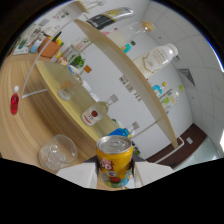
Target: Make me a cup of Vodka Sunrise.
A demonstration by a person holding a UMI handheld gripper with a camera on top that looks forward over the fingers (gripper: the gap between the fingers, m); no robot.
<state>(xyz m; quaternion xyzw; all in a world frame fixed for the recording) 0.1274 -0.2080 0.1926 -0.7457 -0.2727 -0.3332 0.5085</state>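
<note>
Fingers [116, 175] clamping orange soda can [115, 159] between them; I am holding it beside clear glass [57, 151], above wooden table [25, 130].

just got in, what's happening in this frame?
A handheld gripper has an orange-yellow drink can between its jaws; both appear to press on it, and the view is tilted. Beside the can, on the wooden counter, stands a clear glass with what looks like ice. Beyond them a clear bottle with a red label stands on the counter, and shelves carry more bottles. A small red bottle stands farther off.
</note>
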